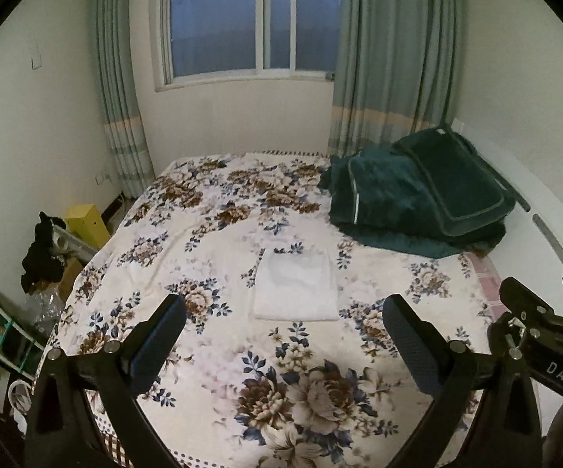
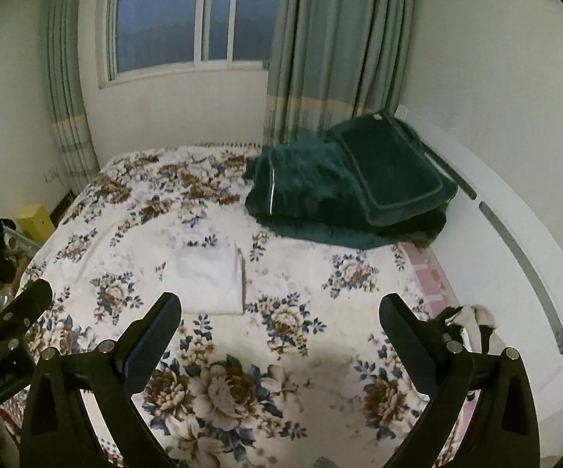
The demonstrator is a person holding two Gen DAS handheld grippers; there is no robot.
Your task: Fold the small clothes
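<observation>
A white garment (image 1: 296, 285) lies folded into a flat rectangle in the middle of the floral bedspread (image 1: 219, 366). In the right wrist view the same white garment (image 2: 207, 279) lies left of centre on the bedspread (image 2: 320, 351). My left gripper (image 1: 285, 308) is open and empty, held above the bed just short of the garment's near edge. My right gripper (image 2: 280, 308) is open and empty, to the right of the garment. The right gripper's body (image 1: 546, 347) shows at the right edge of the left wrist view.
A dark green quilt and pillow (image 1: 418, 191) are piled at the bed's far right, against the white headboard (image 2: 515, 241). A small black and white item (image 2: 472, 323) lies near the right edge. Boxes, a yellow carton (image 1: 86, 222) and dark cloth (image 1: 41, 257) stand left of the bed.
</observation>
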